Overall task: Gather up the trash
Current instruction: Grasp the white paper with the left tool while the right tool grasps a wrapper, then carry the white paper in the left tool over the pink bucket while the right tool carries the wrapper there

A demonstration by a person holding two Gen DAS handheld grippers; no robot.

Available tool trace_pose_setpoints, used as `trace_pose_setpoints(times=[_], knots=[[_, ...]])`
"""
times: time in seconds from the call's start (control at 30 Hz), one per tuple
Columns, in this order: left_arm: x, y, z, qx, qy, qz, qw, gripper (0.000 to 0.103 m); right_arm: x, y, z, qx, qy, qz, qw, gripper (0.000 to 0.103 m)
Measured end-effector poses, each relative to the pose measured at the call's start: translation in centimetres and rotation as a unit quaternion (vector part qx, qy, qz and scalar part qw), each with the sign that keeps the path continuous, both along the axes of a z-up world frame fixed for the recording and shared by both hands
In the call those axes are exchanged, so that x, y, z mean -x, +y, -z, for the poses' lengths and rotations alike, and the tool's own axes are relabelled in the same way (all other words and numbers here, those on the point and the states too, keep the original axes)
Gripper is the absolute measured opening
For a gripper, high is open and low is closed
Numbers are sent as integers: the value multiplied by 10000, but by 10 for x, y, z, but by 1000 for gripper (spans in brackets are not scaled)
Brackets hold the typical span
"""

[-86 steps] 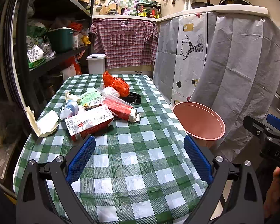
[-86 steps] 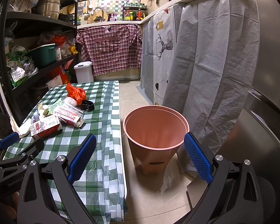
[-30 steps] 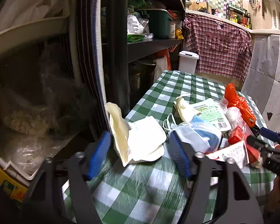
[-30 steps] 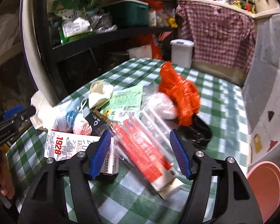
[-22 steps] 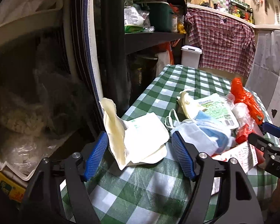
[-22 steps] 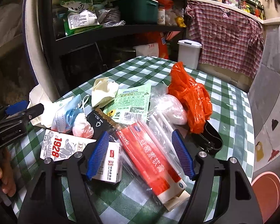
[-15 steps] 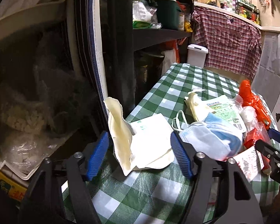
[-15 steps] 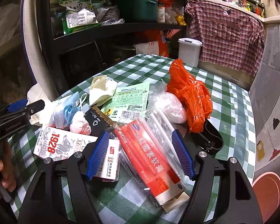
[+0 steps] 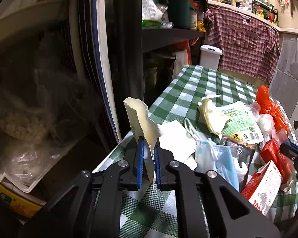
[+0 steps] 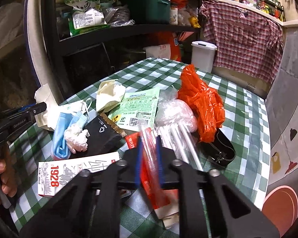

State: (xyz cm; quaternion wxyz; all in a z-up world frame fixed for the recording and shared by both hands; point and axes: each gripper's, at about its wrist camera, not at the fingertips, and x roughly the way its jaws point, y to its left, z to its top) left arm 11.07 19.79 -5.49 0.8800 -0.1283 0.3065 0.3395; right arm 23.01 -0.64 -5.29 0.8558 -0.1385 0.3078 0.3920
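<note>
- Left wrist view: the left gripper (image 9: 148, 150) fingers have just closed, pinching a cream paper scrap (image 9: 142, 119) upright at the checked surface (image 9: 190, 93) edge.
- Right wrist view: the right gripper (image 10: 148, 148) fingers have just closed, pinching a red clear-wrapped package (image 10: 149, 170) amid litter, pink bin (image 10: 280, 208) low right.

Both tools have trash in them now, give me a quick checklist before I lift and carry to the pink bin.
1. Left tool shut on the cream paper scrap: ok, its jaws have just closed on the scrap's lower edge.
2. Right tool shut on the red wrapped pack: ok, jaws just closed on it, though the picture is blurred.
3. Red pack free of other trash: not ok, the white straws lie against it.
4. Paper scrap free of neighbours: cannot tell, the white sheet lies close beside it.
5. Pink bin reachable: cannot tell, only its edge shows at lower right.
</note>
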Motion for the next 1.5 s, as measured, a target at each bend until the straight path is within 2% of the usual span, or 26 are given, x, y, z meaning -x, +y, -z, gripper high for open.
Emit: trace_pose_setpoints(times=[0.17,0.5,0.73,0.97,1.13,1.23,1.33,1.5], knots=[[5,-7,-13,-85,-165,63,9998,9,7,-9,-18,-148,-125,68,9998,3],[23,-25,-43,17,-614,423,9972,9,34,-41,-57,-396,-355,495,9974,3],[35,-55,-68,0,-845,912,9922,9,56,-65,-74,-528,-342,889,9940,3],[36,-81,-78,142,-736,1539,9852,9,72,-106,-90,-695,-256,1534,9854,4],[34,-108,-103,199,-761,2057,9755,9,80,-136,-110,-738,-398,1863,9789,4],[30,-131,-128,12,-859,2441,9659,9,84,-155,-131,-710,-594,2038,9746,4],[21,-156,-152,-149,-936,2981,9498,9,88,-173,-151,-710,-732,2219,9697,4],[1,-188,-172,-107,-987,3610,9273,9,92,-202,-176,-717,-934,2574,9591,4]])
